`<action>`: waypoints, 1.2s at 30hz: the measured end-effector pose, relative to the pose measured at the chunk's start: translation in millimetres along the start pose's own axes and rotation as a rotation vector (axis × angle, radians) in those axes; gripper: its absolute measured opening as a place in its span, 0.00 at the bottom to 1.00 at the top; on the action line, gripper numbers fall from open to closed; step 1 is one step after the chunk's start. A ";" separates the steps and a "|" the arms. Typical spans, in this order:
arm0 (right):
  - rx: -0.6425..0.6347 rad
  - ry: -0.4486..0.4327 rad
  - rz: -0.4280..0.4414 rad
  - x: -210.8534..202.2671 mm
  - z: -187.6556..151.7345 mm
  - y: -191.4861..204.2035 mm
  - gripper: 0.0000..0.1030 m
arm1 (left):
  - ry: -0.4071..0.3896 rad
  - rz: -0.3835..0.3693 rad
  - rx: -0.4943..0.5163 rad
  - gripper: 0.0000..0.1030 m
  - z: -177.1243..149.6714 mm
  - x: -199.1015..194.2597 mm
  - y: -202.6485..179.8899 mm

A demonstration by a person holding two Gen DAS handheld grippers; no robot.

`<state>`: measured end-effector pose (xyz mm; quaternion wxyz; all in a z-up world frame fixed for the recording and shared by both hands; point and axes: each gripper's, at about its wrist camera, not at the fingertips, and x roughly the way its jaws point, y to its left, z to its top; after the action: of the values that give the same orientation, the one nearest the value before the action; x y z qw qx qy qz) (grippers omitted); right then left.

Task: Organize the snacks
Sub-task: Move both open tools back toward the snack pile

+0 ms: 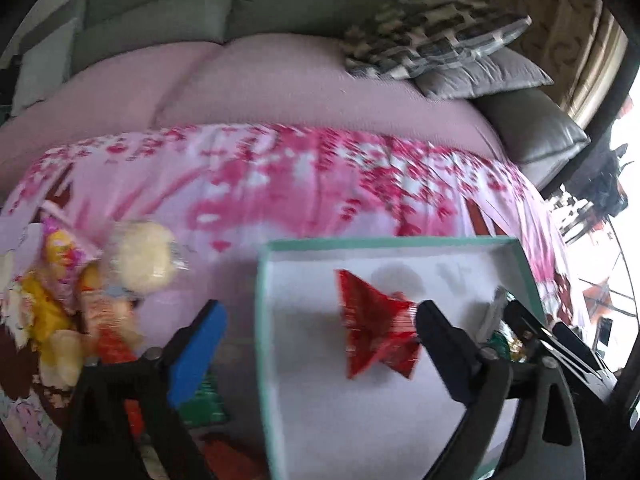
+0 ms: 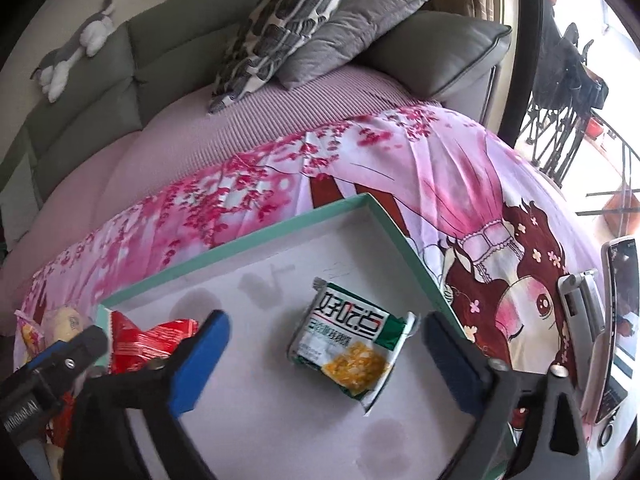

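Left gripper (image 1: 320, 320) spread wide over the near edge of the box (image 1: 400, 242), nothing between its pads; red packet (image 1: 376, 328) lies loose on the white box floor. Right gripper (image 2: 326, 358) also spread wide, green-and-white packet (image 2: 352, 354) lying free between its fingers, untouched. Box sits on pink flowered cloth (image 2: 248, 188). More snacks (image 1: 80, 288) piled left of the box.

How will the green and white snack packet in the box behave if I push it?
The green and white snack packet looks thin and crinkled, so probably light and floppy. It lies flat on the smooth white floor of the box, so it would likely slide rather than roll.
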<state>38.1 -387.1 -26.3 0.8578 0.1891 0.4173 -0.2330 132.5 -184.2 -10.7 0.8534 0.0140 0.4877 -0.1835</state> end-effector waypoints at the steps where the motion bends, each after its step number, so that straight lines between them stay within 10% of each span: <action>1: -0.002 -0.009 0.007 -1.6 -0.2 0.8 1.00 | -0.014 0.014 -0.004 0.98 -0.1 -3.8 5.2; 20: -0.076 -0.014 0.151 -27.8 -27.0 48.6 1.00 | -0.226 0.189 -0.090 1.00 -26.3 -92.6 89.0; 27: -0.059 0.055 0.206 -30.1 -43.1 72.5 1.00 | -0.167 0.340 -0.105 1.00 -37.6 -101.1 115.9; 36: -0.148 0.141 0.270 -39.6 -59.8 117.5 1.00 | -0.132 0.324 -0.199 1.00 -56.6 -110.4 164.8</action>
<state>44.6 -250.1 -13.9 0.8615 0.1958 0.4632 -0.0704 89.1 14.0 26.5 0.8990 -0.0039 0.4379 0.0049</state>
